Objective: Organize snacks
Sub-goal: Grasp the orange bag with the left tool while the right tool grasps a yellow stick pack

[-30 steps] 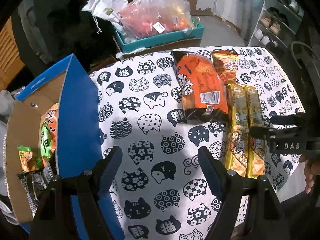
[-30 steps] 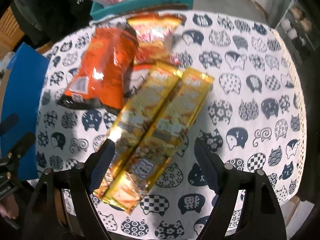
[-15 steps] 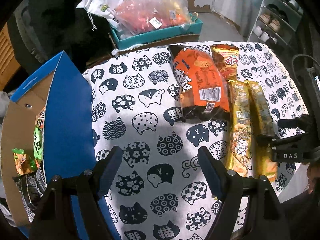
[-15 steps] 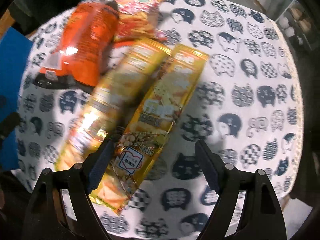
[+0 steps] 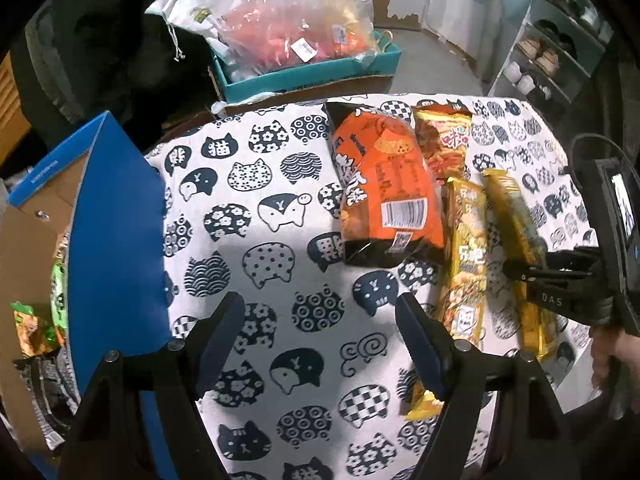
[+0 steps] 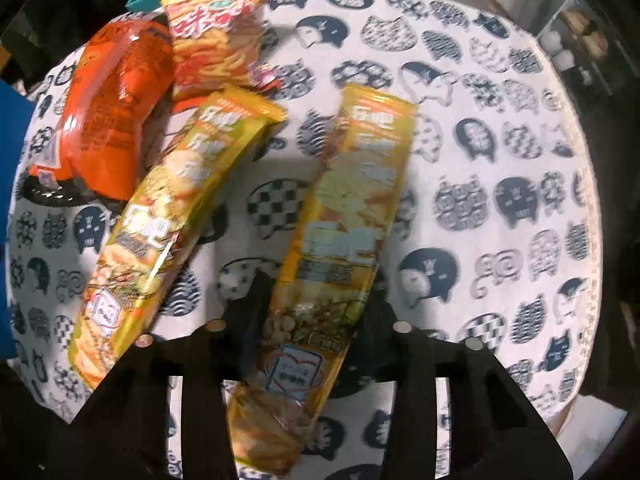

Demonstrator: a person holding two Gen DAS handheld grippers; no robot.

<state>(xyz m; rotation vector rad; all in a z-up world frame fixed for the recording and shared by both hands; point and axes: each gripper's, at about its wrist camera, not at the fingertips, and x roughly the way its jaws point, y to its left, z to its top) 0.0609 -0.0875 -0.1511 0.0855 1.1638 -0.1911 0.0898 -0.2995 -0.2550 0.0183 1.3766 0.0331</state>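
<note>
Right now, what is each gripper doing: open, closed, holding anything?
Left gripper: open, nothing between its jaws, above the cat-print tablecloth.
Right gripper: jaws have just closed on the long yellow foil snack pack.

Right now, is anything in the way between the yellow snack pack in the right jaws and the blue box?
Yes. The other yellow pack and the orange bag lie between the held yellow pack and the blue box. The left gripper hovers open there too.
</note>
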